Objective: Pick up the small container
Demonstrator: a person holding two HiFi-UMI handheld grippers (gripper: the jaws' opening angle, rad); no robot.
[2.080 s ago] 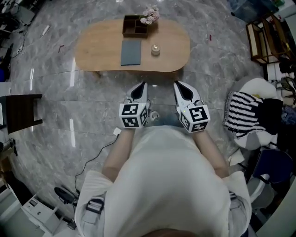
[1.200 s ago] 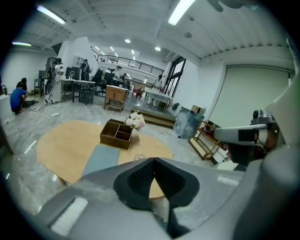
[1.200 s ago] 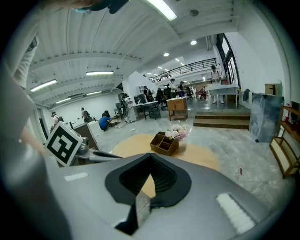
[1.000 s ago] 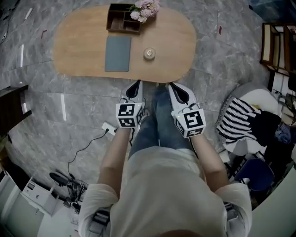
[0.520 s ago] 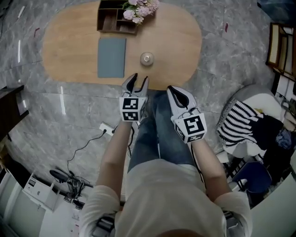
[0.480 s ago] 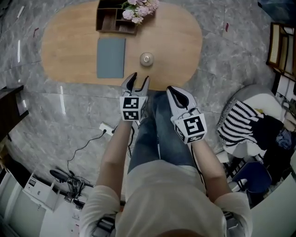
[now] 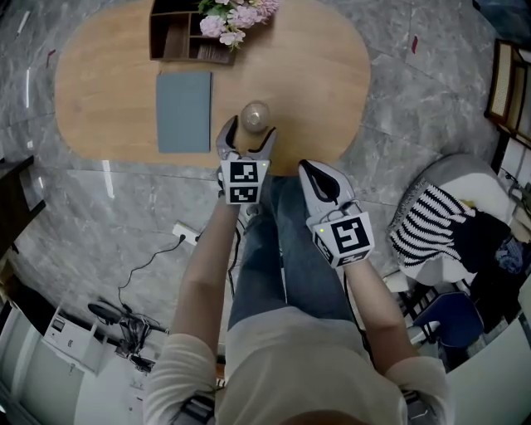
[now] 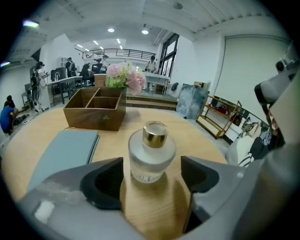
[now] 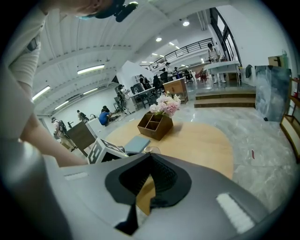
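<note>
The small container [image 7: 255,116] is a frosted glass bottle with a gold cap, upright near the front edge of the oval wooden table [image 7: 323,75]. My left gripper [image 7: 248,138] is over that edge, and its jaws are opening. In the left gripper view the bottle [image 8: 151,153] stands between and slightly ahead of the two dark pads [image 8: 102,182], touching neither. My right gripper [image 7: 319,176] hangs shut and empty over the person's jeans, short of the table. In the right gripper view its jaws [image 9: 150,159] meet at the tips.
A grey-blue notebook [image 7: 184,112] lies left of the bottle. A wooden organiser box [image 7: 176,39] with pink flowers [image 7: 235,14] stands at the table's far side. A striped cloth [image 7: 427,224] lies on a seat at right. A cable and socket [image 7: 187,234] lie on the marble floor.
The person has stepped up to the table. My left gripper has moved forward over the table edge to the bottle and its jaws have spread apart. The right gripper has stayed shut.
</note>
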